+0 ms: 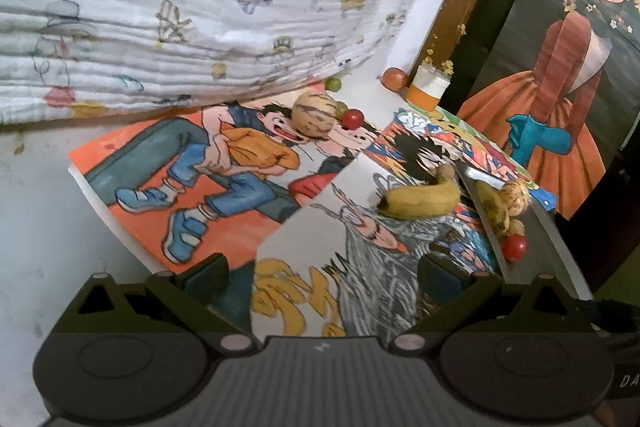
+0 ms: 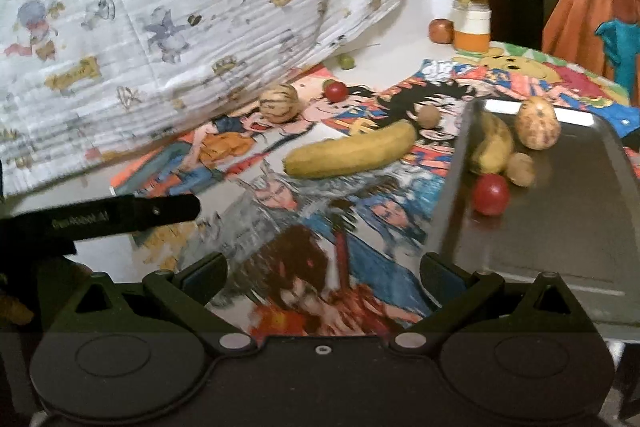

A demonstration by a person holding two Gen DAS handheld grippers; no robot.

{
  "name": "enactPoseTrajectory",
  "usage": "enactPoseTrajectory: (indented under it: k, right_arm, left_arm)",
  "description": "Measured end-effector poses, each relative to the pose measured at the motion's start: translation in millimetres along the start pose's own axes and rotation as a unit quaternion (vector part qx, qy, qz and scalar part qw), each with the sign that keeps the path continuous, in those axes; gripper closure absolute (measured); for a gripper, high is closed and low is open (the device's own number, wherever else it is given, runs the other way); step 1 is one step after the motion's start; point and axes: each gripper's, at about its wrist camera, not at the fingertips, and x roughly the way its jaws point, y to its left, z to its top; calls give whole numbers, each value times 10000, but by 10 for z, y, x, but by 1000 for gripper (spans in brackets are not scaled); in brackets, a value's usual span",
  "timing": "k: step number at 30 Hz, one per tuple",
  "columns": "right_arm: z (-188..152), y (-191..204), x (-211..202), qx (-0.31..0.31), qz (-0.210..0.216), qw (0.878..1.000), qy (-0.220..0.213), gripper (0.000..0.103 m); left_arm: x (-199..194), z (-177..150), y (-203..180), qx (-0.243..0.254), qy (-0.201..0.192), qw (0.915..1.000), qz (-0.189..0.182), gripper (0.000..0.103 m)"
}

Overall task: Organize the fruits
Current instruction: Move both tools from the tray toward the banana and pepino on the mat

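A steel tray (image 2: 552, 227) at the right holds a banana (image 2: 494, 143), a striped yellow melon (image 2: 537, 123), a brown round fruit (image 2: 520, 169) and a red tomato (image 2: 490, 194). On the cartoon posters lie a loose banana (image 2: 352, 153), a small brown fruit (image 2: 430, 115), a striped melon (image 2: 278, 103) and a red tomato (image 2: 336, 91). In the left wrist view the loose banana (image 1: 420, 201), the melon (image 1: 314, 115) and the tray (image 1: 540, 247) show too. My left gripper (image 1: 322, 277) and right gripper (image 2: 324, 273) are both open and empty, short of the fruit.
A printed white cloth (image 2: 168, 7) hangs over the back left. An orange-and-white jar (image 2: 472, 27), a reddish fruit (image 2: 441, 30) and a small green fruit (image 2: 345, 61) stand at the back. The other gripper's black finger (image 2: 132, 215) reaches in at the left. A painted panel (image 1: 560, 75) stands at the right.
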Motion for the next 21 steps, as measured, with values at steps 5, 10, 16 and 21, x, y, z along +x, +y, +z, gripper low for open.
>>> enactPoseTrajectory:
  k: [5, 10, 16, 21]
  right_arm:
    - [198, 69, 184, 235, 118, 9996, -63, 1]
    - [305, 127, 391, 63, -189, 9994, -266, 1]
    - [493, 0, 658, 377, -307, 9985, -241, 1]
    - [636, -142, 847, 815, -454, 9953, -257, 2]
  left_arm:
    - [74, 185, 64, 159, -100, 9998, 17, 0]
    - [199, 420, 107, 356, -229, 9991, -31, 0]
    - [516, 706, 102, 503, -193, 9984, -179, 0]
    - [845, 932, -26, 885, -135, 9956, -262, 0]
